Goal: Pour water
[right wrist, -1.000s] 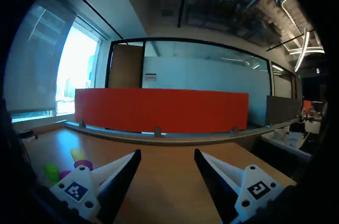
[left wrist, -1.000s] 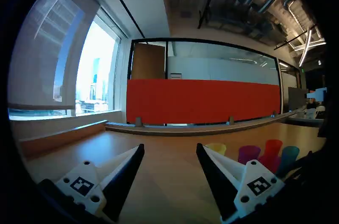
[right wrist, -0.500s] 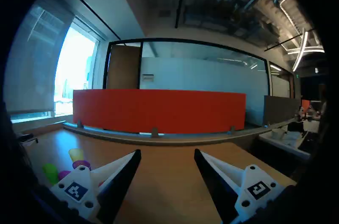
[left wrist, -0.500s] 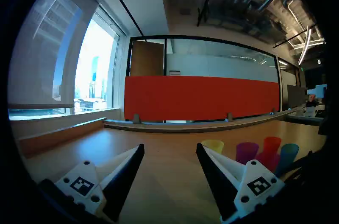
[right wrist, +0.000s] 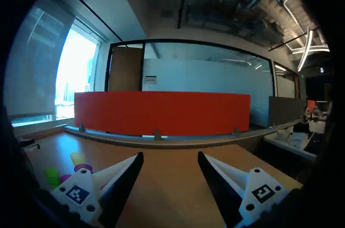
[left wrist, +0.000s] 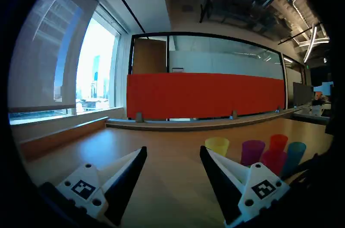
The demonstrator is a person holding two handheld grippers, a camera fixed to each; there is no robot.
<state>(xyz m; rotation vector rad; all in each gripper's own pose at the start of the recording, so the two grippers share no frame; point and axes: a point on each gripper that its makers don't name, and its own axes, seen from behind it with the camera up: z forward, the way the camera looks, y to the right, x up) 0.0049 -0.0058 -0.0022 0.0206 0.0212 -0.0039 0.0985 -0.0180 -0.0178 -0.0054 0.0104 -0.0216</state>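
Cups standing on the surface, both claws hanging released.
The left claw is gaping with nothing between its fingers, and the right claw is doing likewise; neither is touching a cup. The cluster is sitting near, right of the left claw and left of the right one, so I am judging that it is lying between them. A good reach is likely calling for an edge cup such as the yellow cup, gripped around its middle and kept upright until over the target; which cup is holding water I cannot tell. The left gripper view is offering the teal cup and orange cup; the right gripper view is offering a green cup at its near left.
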